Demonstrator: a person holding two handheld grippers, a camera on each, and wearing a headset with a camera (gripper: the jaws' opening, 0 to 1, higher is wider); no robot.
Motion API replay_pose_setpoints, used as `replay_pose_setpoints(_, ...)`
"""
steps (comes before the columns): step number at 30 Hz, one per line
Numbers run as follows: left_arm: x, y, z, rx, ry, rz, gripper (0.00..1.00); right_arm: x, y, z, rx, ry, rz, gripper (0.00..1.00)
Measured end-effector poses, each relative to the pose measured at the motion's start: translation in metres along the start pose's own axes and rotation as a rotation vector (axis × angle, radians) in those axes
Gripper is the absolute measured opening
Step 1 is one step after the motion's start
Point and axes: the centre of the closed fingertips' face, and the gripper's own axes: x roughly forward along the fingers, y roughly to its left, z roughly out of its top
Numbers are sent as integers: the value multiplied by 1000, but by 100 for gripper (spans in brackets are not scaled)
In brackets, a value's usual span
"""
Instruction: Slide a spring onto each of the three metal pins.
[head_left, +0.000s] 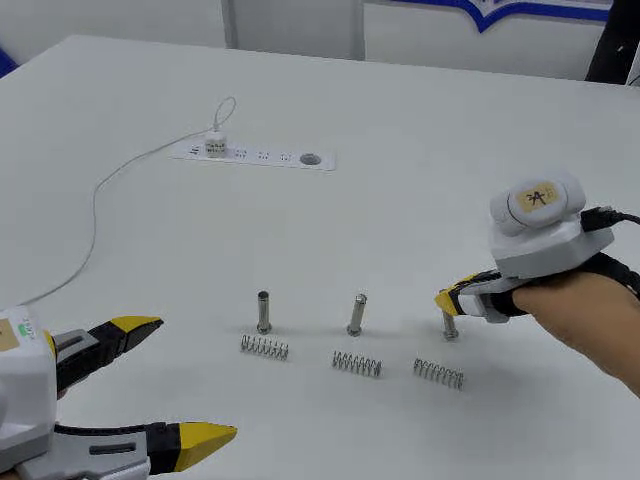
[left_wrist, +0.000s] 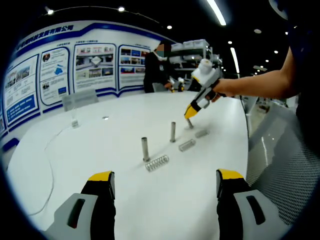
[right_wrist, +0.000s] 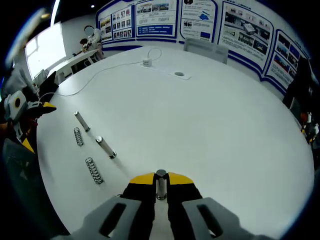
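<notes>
My right gripper is clamped on the upper end of the right pin, which stands upright on the white table. My left gripper hangs released, jaws wide apart and holding nothing, well apart from the row. The left pin and middle pin stand bare, while the left spring, middle spring and right spring lie flat, each just in front of its pin.

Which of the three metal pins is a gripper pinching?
The right-end pin, as the head view shows the row: the right gripper has its jaws closed around it. The middle pin and left-end pin stand free, untouched.
</notes>
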Motion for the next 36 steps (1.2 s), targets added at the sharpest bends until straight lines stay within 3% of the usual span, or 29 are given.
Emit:
replay_pose_setpoints(9, -2, -1, 0, 2, 0, 2, 85, -6, -2, -6, 17, -21, -3, 9)
replay_pose_setpoints(20, 0, -3, 0, 2, -1, -1, 85, -14, 7, -11, 34, -48, 2, 9)
replay_pose_setpoints(36, 1, -3, -1, -2, -5, -3, 85, -16, 12, -14, 26, -37, 12, 9)
